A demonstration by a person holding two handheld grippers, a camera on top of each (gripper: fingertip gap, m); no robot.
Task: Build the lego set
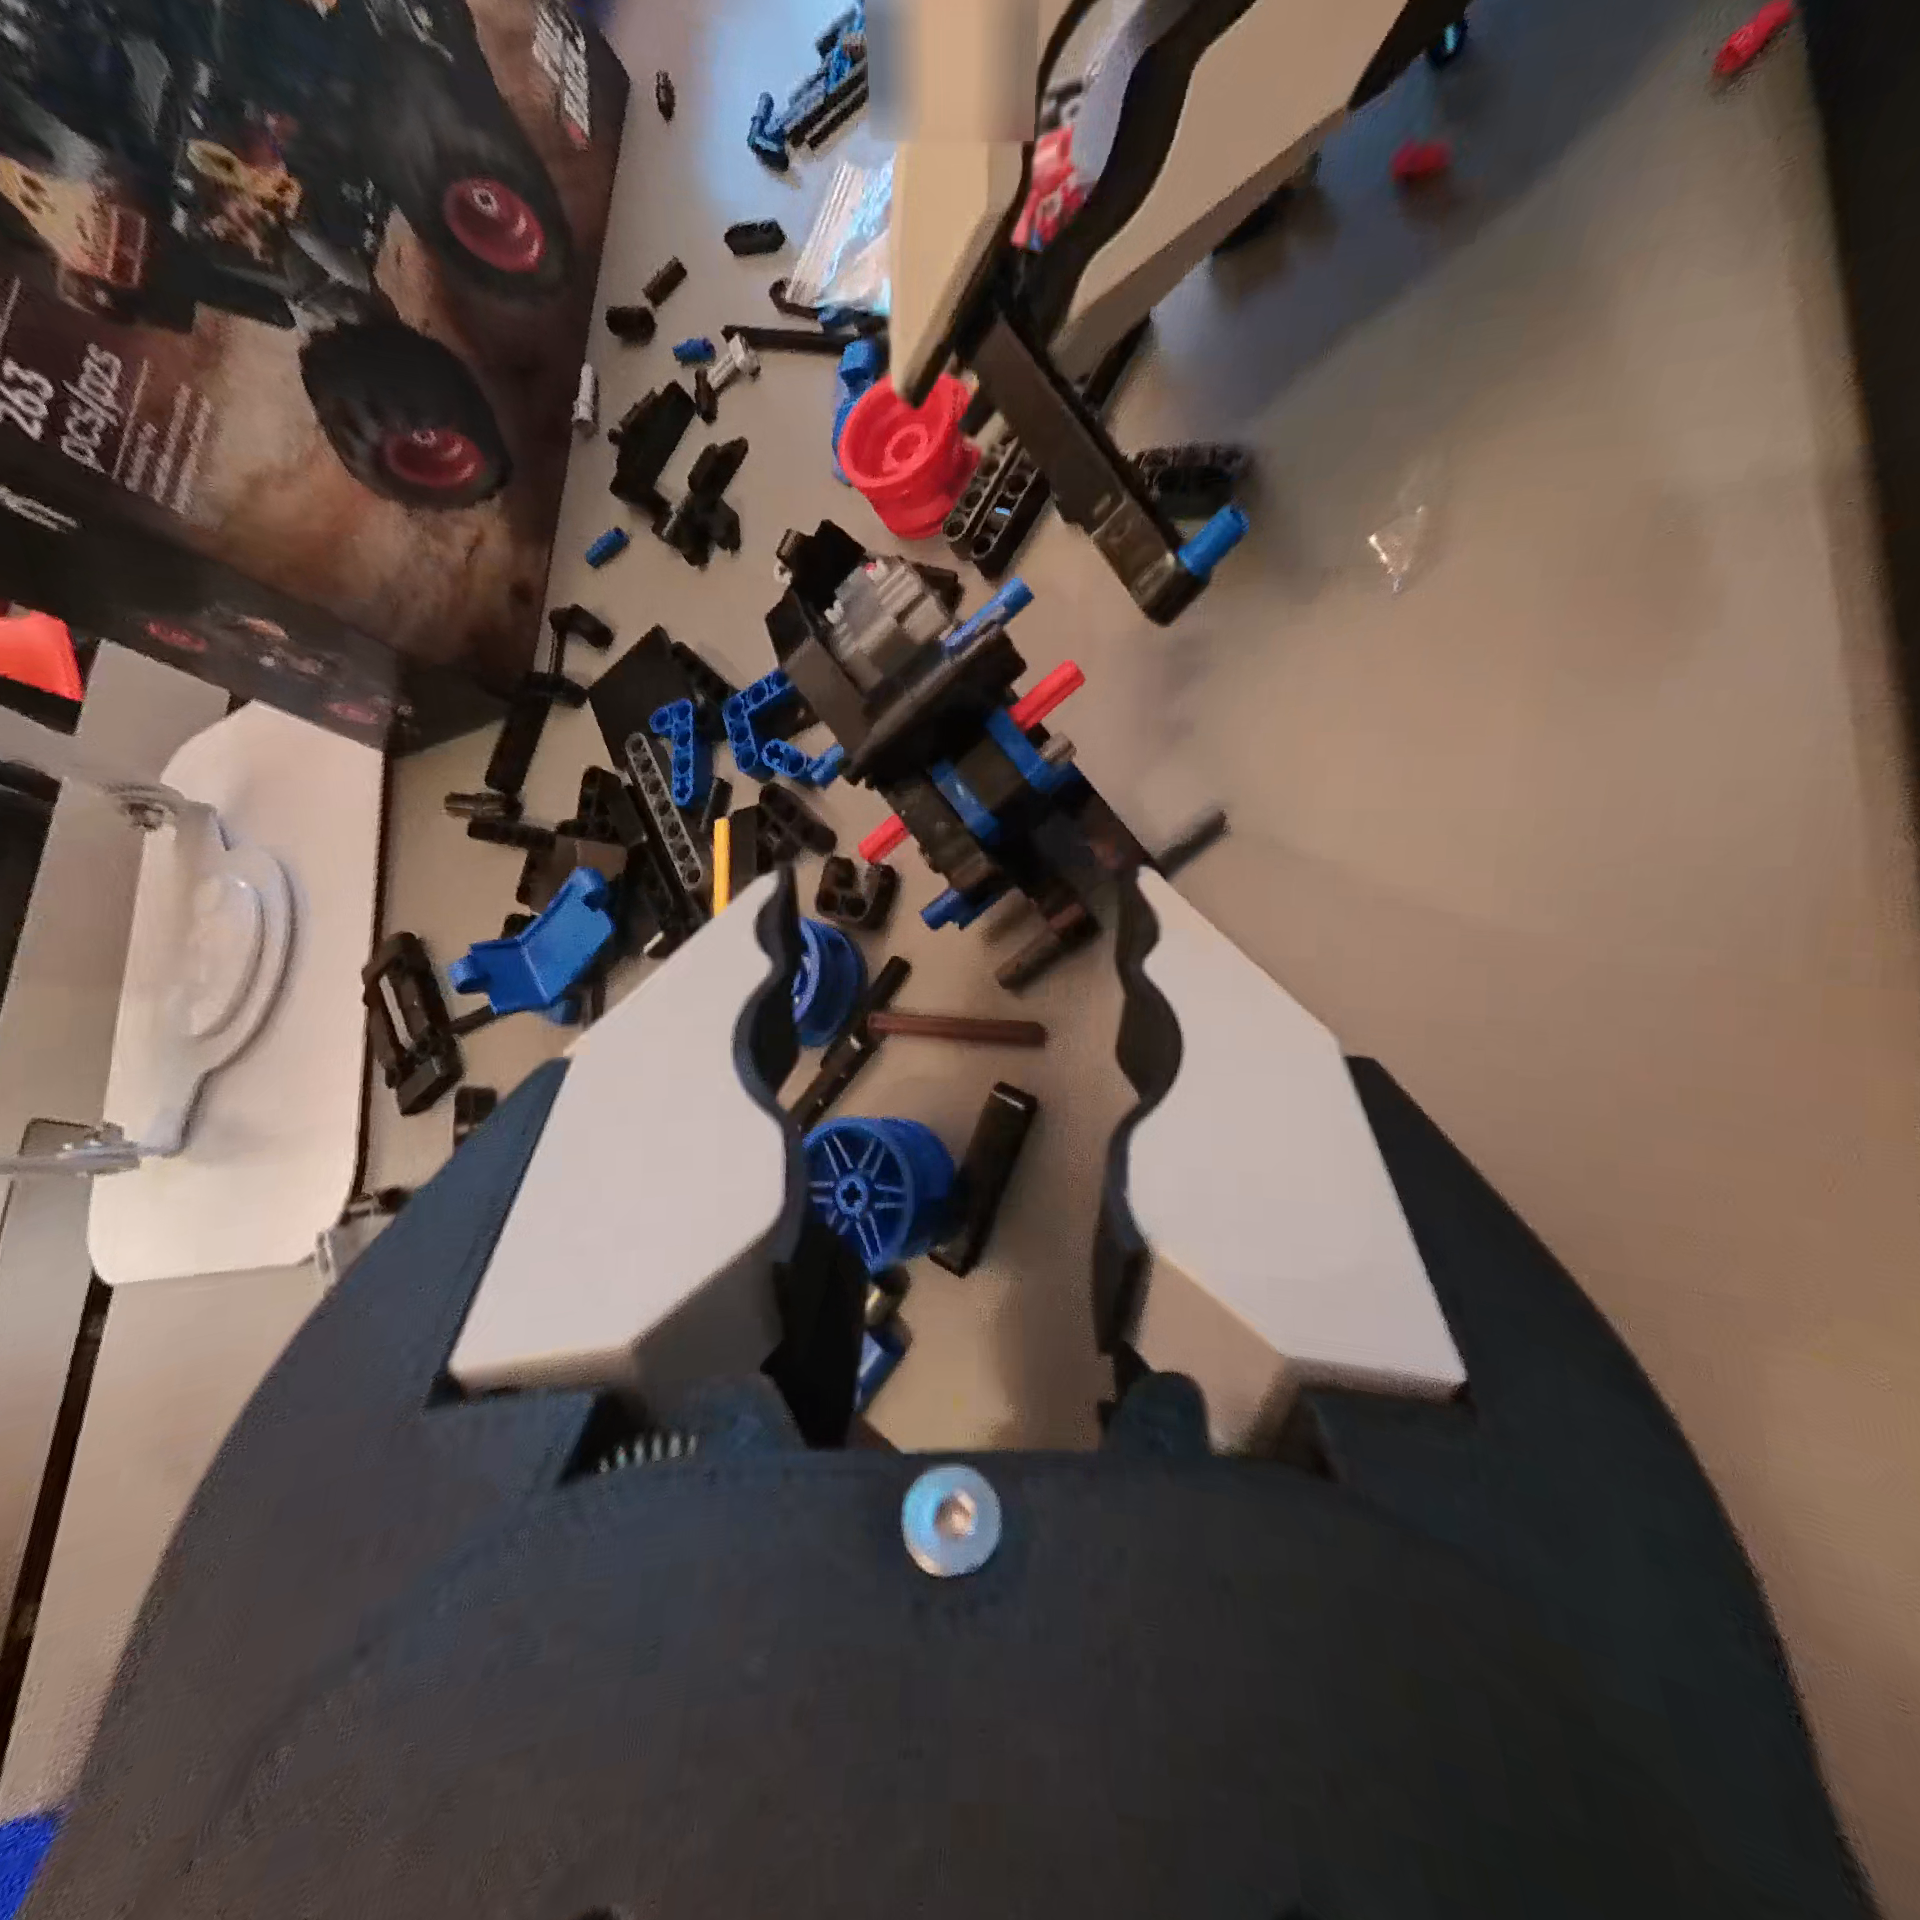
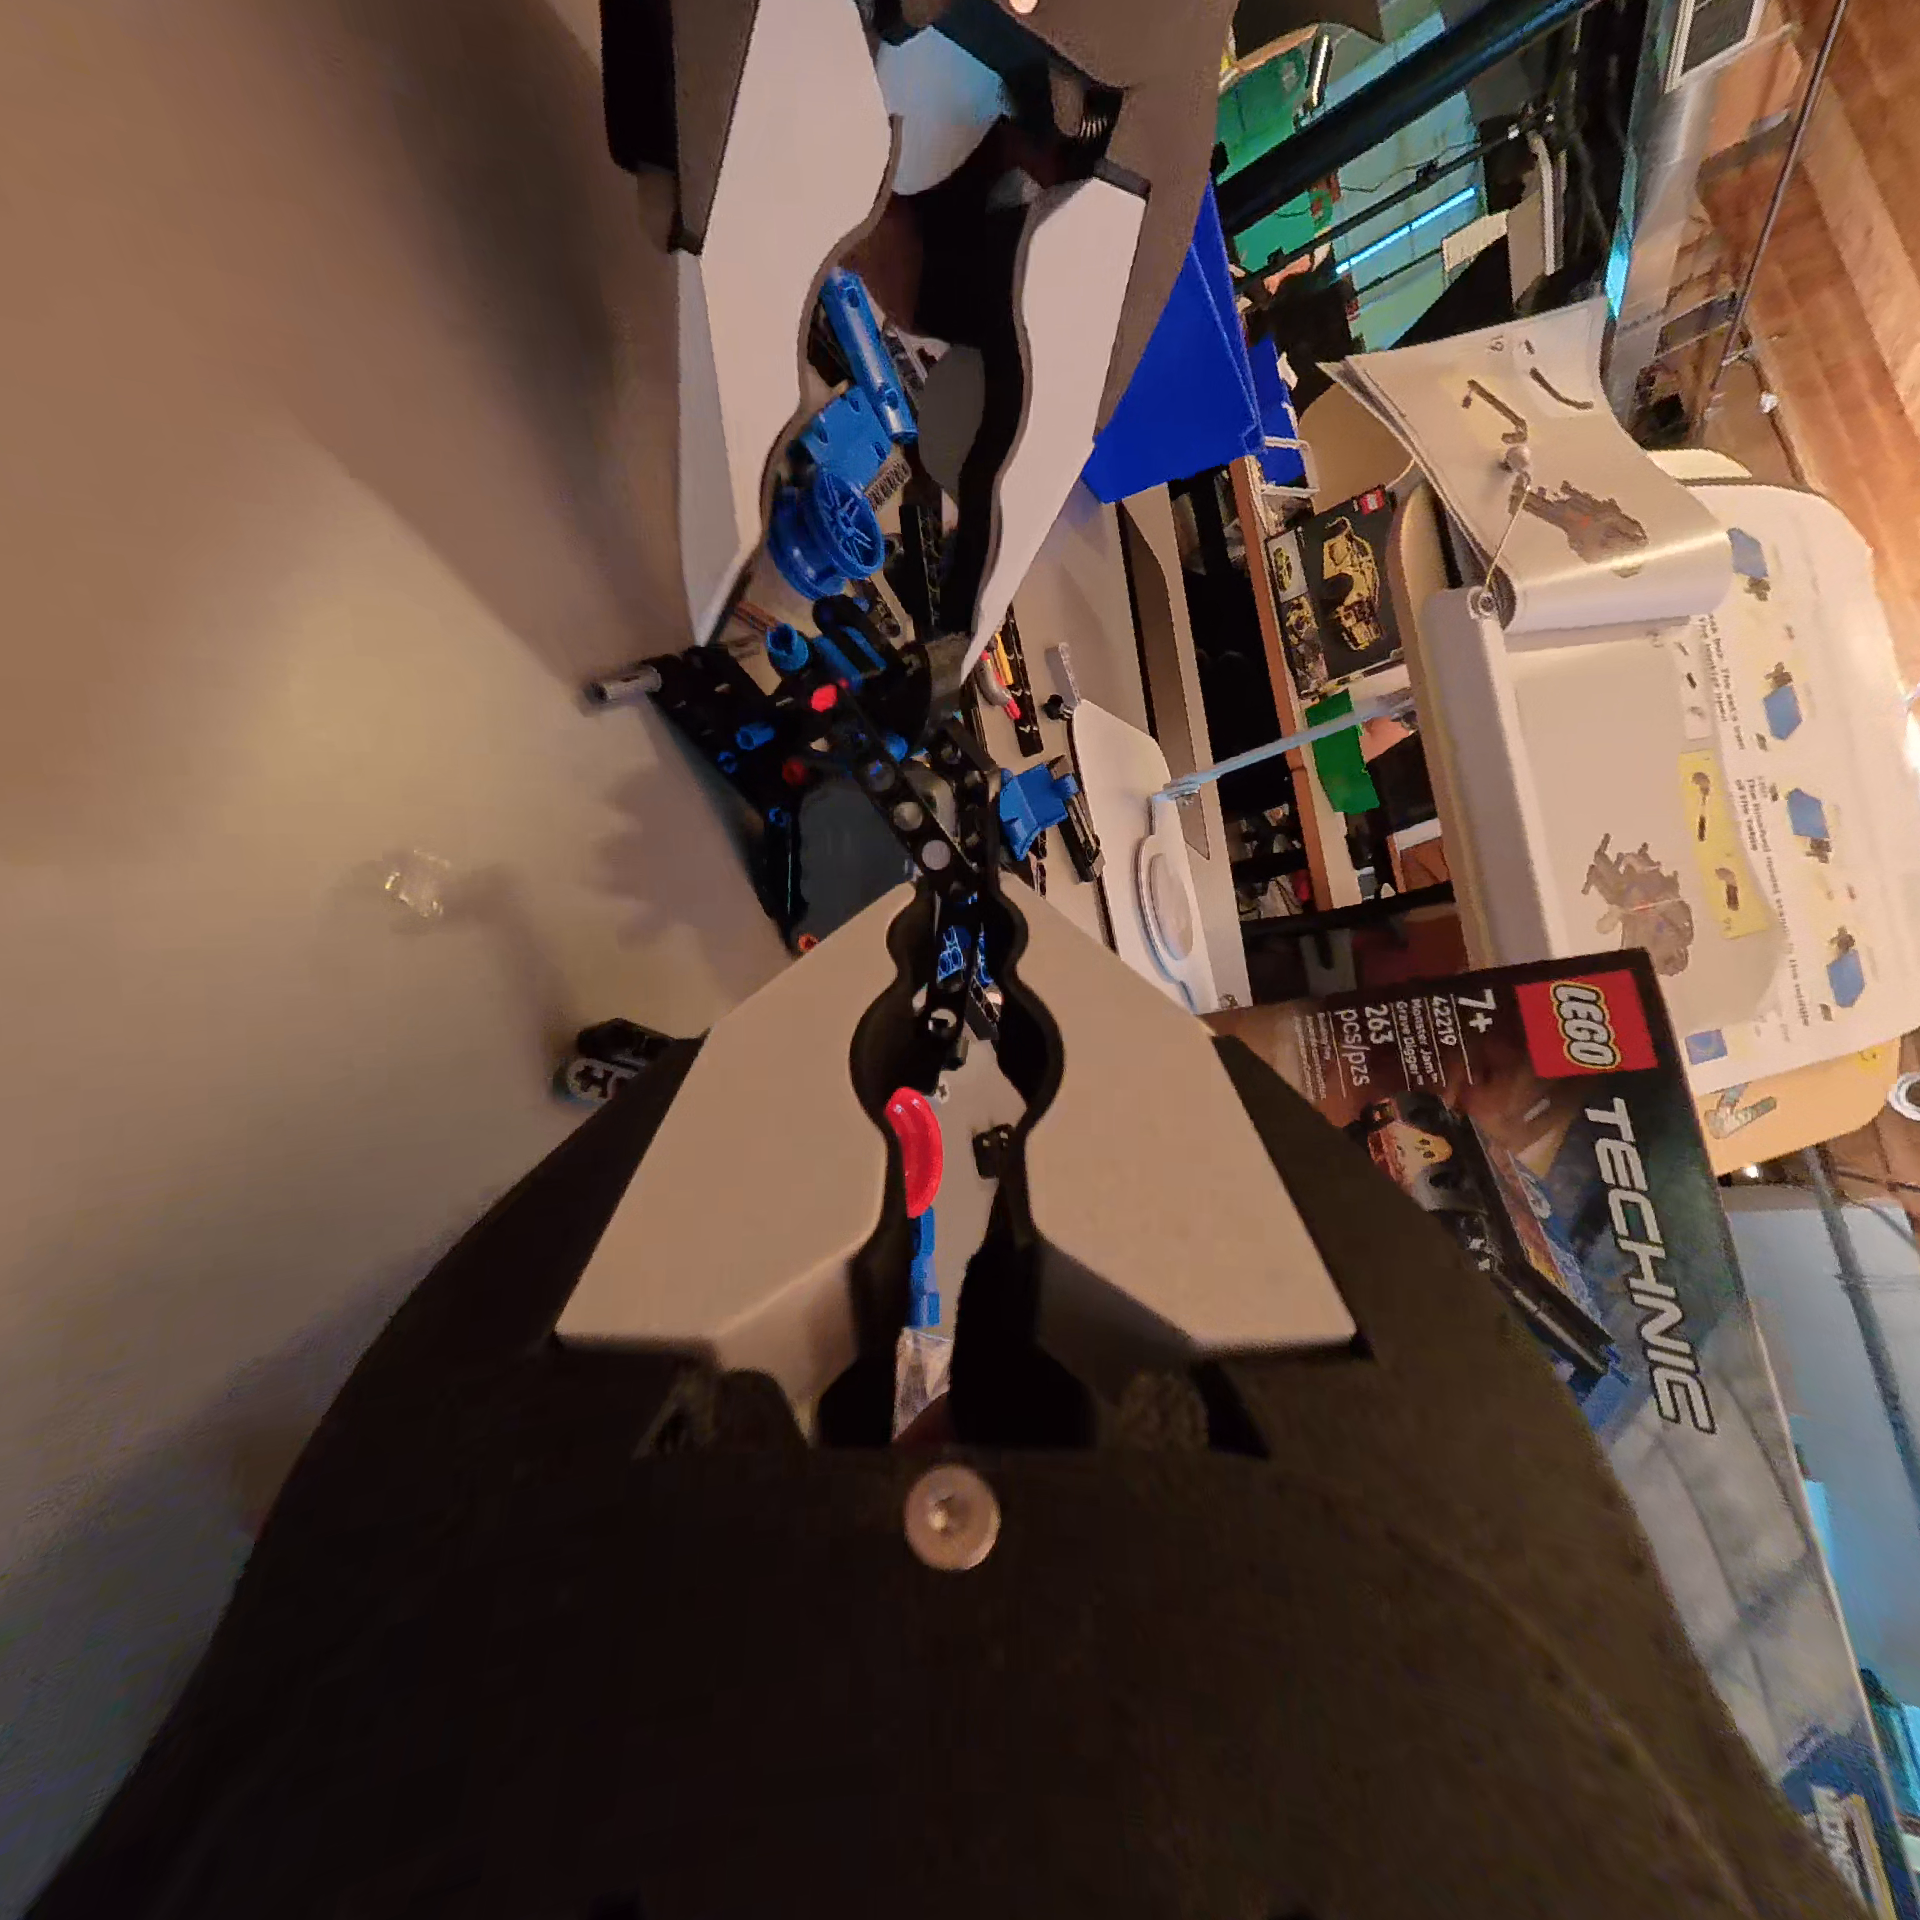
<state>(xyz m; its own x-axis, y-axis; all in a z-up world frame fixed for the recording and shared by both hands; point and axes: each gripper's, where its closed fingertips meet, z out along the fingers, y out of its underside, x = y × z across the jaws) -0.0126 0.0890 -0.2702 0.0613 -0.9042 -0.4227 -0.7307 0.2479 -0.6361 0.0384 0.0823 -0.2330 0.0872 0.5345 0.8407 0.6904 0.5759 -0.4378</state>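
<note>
Layout of parts on the tabletop [image 1: 1507,935]

The partly built model [image 1: 914,727] lies mid-tabletop, with loose pieces [image 1: 644,831] scattered between it and the set box [image 1: 291,343], which stands along one edge. Two wheel hubs [image 1: 873,1184] lie under the left gripper [image 1: 956,904], just before the model. Behind the model a third hub [image 1: 904,457] lies beside the beam [image 1: 1081,468] in the right gripper [image 2: 951,914]. A stand [image 2: 1621,727] with the instruction booklet [image 2: 1538,457] sits behind the box.
</note>
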